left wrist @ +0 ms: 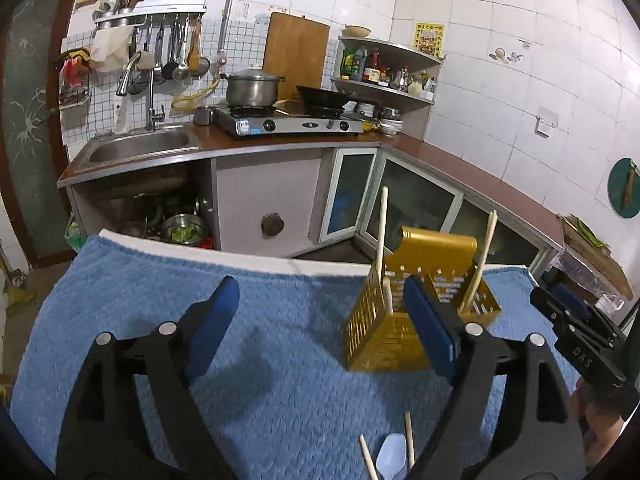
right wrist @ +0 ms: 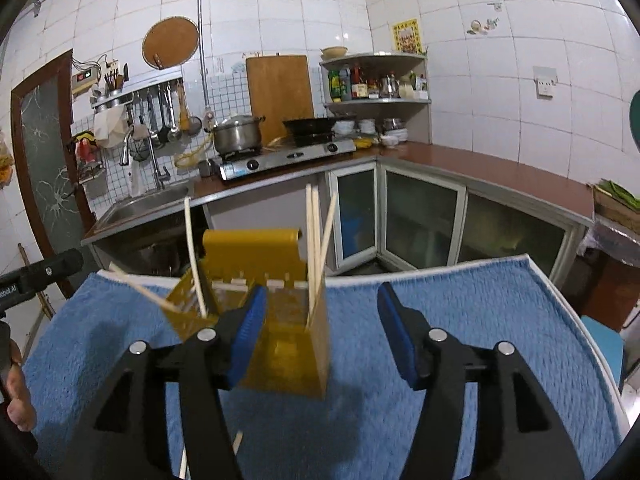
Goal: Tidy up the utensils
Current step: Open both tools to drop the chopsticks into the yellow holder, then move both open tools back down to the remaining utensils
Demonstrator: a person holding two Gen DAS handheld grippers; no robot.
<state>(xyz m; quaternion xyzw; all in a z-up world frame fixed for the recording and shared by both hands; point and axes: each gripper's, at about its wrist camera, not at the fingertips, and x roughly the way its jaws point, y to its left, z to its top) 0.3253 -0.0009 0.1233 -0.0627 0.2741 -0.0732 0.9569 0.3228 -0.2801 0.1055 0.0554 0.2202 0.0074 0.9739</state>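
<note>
Chopsticks [left wrist: 407,437] under the left gripper [left wrist: 320,322]: light, stiff, thin, slippery; pinch mid-shaft. Both left and right gripper [right wrist: 320,328] wide open, empty. Caddy [right wrist: 280,320] ahead.

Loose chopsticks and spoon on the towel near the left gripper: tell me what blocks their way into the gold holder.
Nothing visible does. The chopsticks and white spoon lie on bare blue towel below the left gripper, its jaws open and empty. Only towel separates them from the gold holder, whose open top already holds upright chopsticks.
</note>
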